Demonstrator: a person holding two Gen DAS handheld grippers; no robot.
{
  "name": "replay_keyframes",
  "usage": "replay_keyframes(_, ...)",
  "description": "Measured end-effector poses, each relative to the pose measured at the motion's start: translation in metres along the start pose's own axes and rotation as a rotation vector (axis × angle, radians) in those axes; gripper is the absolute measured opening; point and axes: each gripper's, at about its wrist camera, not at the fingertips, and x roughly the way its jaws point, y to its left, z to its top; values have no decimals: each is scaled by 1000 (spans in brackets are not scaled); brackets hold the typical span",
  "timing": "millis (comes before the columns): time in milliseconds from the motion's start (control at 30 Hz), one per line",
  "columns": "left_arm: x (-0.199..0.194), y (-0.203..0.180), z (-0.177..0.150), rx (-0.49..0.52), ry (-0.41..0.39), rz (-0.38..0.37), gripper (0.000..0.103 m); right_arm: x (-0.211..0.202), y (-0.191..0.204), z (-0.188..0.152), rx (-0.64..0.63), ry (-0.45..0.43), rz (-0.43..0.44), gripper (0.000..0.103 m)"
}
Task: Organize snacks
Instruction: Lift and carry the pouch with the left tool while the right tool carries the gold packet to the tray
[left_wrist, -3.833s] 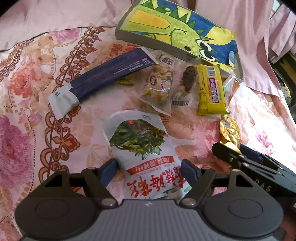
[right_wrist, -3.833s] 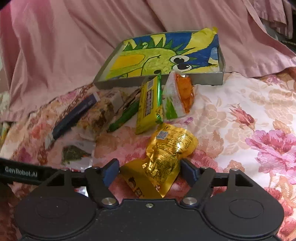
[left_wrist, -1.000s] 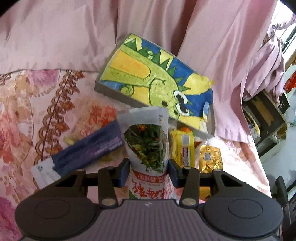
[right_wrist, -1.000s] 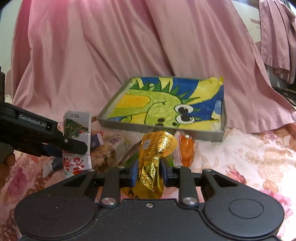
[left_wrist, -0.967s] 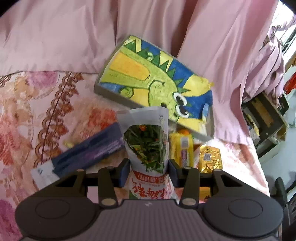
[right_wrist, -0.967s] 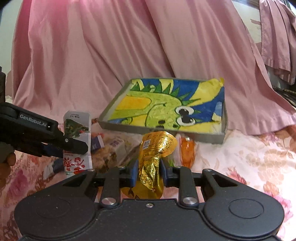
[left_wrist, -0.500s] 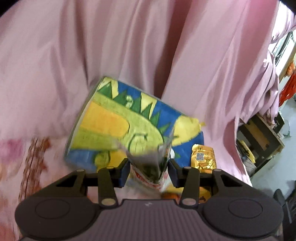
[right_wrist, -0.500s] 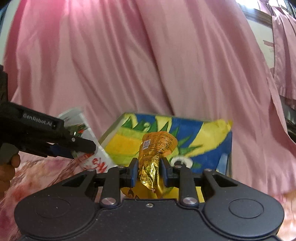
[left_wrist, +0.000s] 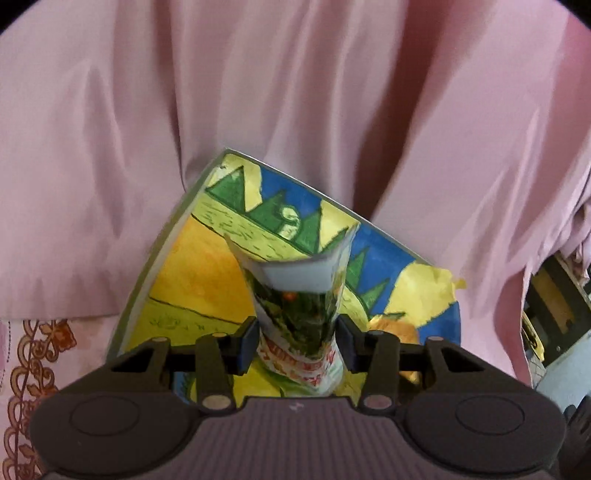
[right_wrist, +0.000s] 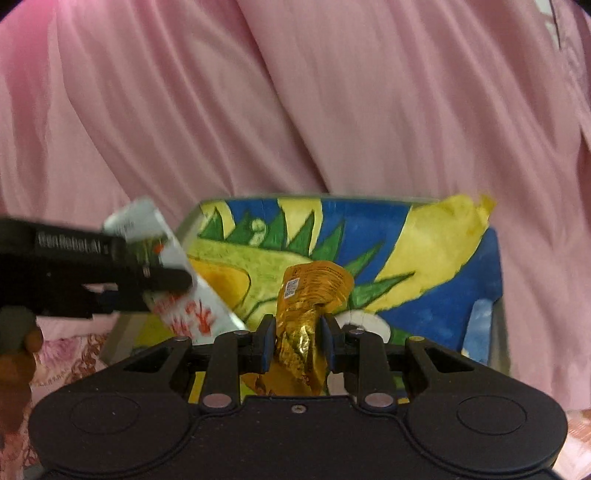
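Observation:
A shallow grey tray, lined with a yellow, green and blue dinosaur drawing, lies against the pink drape. My left gripper is shut on a white snack pouch printed with green vegetables and red characters, held upright over the tray. My right gripper is shut on a crumpled gold foil packet, also above the tray. From the right wrist view, the left gripper and its pouch hang at the tray's left edge.
Pink draped cloth rises right behind the tray. A floral bedspread shows at the lower left, and a hand holds the left gripper. Dark shelving stands beyond the cloth at the far right.
Both grippers have carried their packets forward from above the snack pile to over the tray. The other snacks on the bedspread have dropped out of view.

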Motion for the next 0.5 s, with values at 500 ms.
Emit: replay_keyframes(500,17,17,-1,-38,22,107,65,15,-3,1,26,40,-24,34)
